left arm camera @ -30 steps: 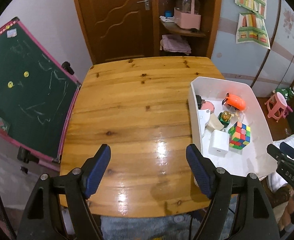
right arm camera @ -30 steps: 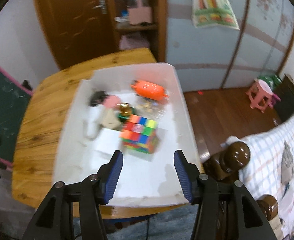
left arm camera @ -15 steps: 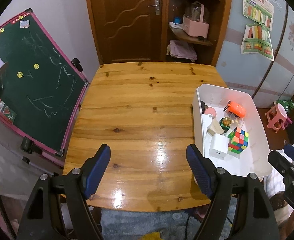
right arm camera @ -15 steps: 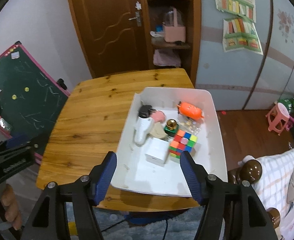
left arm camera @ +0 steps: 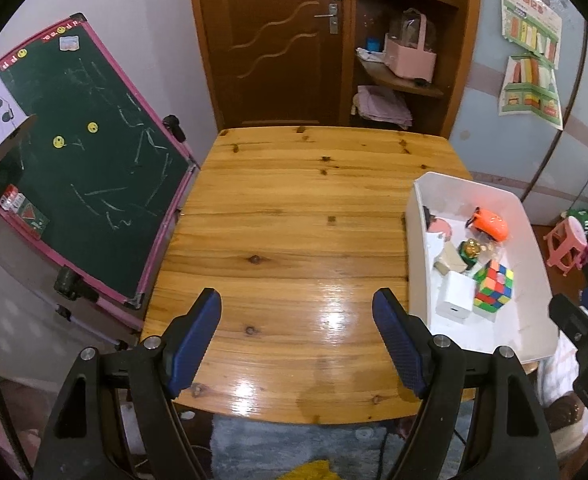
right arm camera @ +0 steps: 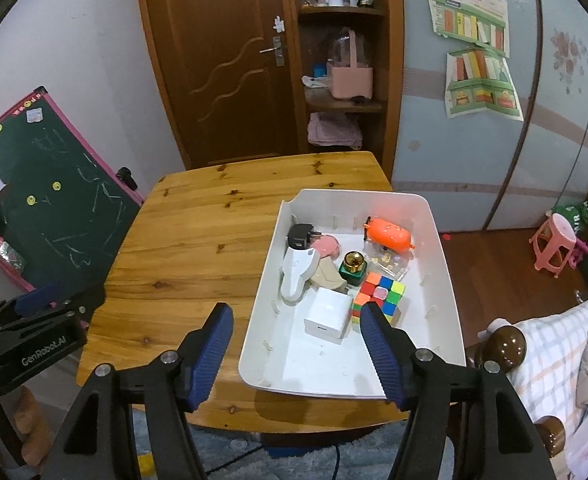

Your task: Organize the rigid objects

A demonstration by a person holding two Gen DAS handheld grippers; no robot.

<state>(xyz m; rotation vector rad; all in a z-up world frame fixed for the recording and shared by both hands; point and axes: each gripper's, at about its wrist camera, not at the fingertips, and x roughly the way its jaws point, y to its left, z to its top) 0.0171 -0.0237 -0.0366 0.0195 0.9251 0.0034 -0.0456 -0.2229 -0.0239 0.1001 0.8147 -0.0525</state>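
Observation:
A white bin [right arm camera: 433, 236] stands on the right side of the wooden table [right arm camera: 198, 248]. Inside it lie a colour cube [right arm camera: 385, 296], a white box [right arm camera: 327, 316], an orange toy [right arm camera: 387, 234], a green bottle with a gold cap [right arm camera: 353, 266], a white handheld device [right arm camera: 297, 276] and a black plug [right arm camera: 299, 236]. My right gripper [right arm camera: 295, 314] hovers open above the bin's near edge, nothing between its blue pads. My left gripper [left arm camera: 295, 304] hangs open over the bare table [left arm camera: 286, 220], left of the bin [left arm camera: 417, 272]. The cube [left arm camera: 493, 286] shows there too.
A green chalkboard [left arm camera: 86, 168] leans at the table's left edge. Behind the table are a brown door [right arm camera: 222, 60] and shelves with a pink basket [right arm camera: 351, 80]. To the right stand a pink stool [right arm camera: 553, 240] and a checked-cloth seat with wooden knobs [right arm camera: 503, 342].
My right gripper has drawn back and up from the bin, with its jaws a little wider. The left gripper has pulled back slightly, so more of the room shows.

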